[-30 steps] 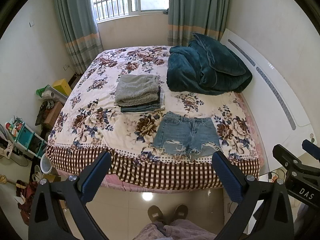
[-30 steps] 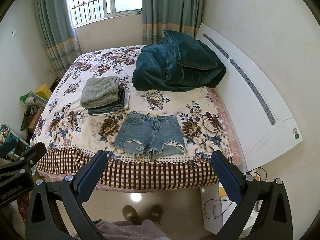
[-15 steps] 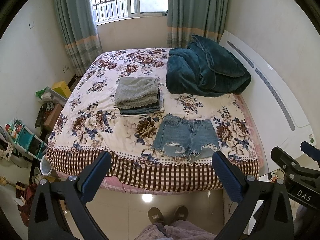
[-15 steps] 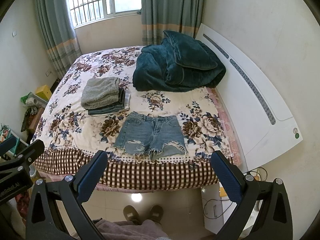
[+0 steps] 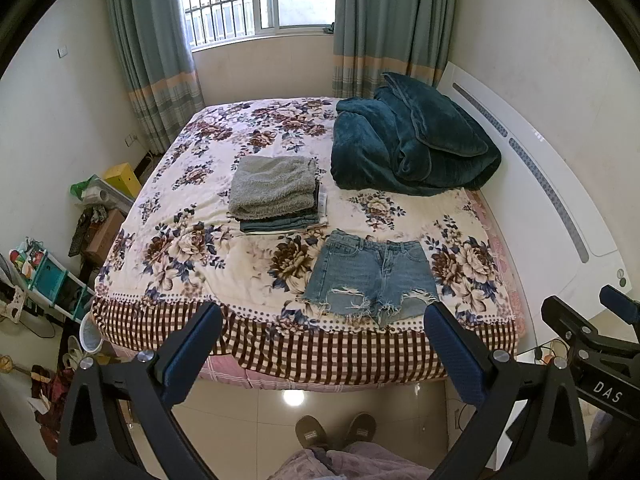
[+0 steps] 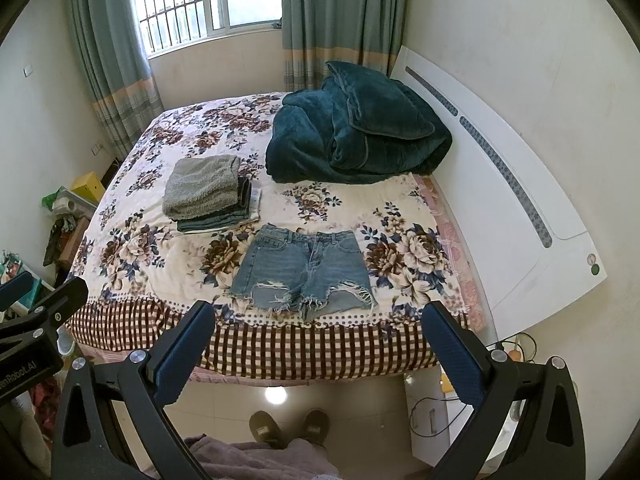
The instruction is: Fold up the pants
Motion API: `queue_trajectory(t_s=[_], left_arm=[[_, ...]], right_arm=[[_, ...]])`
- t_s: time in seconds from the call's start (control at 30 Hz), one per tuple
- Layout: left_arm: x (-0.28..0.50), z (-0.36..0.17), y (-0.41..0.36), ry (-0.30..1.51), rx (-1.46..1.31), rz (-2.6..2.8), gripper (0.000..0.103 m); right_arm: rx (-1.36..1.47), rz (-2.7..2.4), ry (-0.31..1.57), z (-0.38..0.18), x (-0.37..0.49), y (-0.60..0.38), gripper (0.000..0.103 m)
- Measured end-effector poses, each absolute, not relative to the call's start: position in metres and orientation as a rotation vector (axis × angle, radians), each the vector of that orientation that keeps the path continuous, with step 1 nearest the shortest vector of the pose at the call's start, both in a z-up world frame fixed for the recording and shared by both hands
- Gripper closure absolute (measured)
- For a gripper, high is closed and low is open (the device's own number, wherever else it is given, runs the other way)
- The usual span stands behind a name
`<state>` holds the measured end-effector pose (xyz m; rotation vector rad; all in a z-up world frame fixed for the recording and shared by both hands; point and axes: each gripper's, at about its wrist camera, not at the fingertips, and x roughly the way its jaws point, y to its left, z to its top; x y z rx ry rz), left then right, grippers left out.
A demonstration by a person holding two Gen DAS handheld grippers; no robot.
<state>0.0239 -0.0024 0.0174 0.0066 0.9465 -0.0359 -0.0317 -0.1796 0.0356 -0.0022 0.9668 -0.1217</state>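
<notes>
Left wrist view: the left gripper (image 5: 322, 330) gapes wide, holding nothing, with the denim shorts (image 5: 370, 276) flat on the bed (image 5: 192, 236) ahead, nearer its right finger. The right gripper (image 6: 318, 326), equally wide and empty, has them ahead, between its fingers.

Shorts (image 5: 370, 276) lie on bed (image 5: 192, 264), seemingly before clothes stack (image 5: 274, 194).
</notes>
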Motion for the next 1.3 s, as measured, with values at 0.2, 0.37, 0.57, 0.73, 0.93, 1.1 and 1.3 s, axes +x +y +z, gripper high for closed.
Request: queue_trajectory(t_s=[0.2,0.37,0.57,0.73,0.93,1.1,1.3], left_arm=[[0.025,0.018,-0.002,0.945,0.007,-0.038,0.0],[0.028,0.018,-0.004,0.949,0.006,-0.044,0.0],[0.042,0.008,0.007,0.953,0.0,-0.048,0.0],[0.063,-0.017,0.019,0.937,0.016,-0.028,0.0],[0.116,-0.066,0.015,0.974,0.046,0.018,0.0],[0.163,-0.127,-0.003,1.047,0.055,0.067,0.0],[0.228,-0.221,-0.047,1.174,0.052,0.151,0.0]], right_arm=[[-0.003,-0.123,0.967,0.033,-0.033,-0.181,0.0],[-0.001,-0.133,0.976,0.031,-0.031,-0.177,0.0],[0.018,-0.175,0.997,0.012,-0.026,-0.168,0.0],[0.067,-0.219,1.02,-0.024,0.001,-0.184,0.0],[0.09,-0.248,1.09,-0.084,0.062,-0.223,0.0],[0.083,-0.24,1.161,-0.153,0.135,-0.269,0.0],[0.074,-0.164,1.268,-0.262,0.243,-0.335,0.0]])
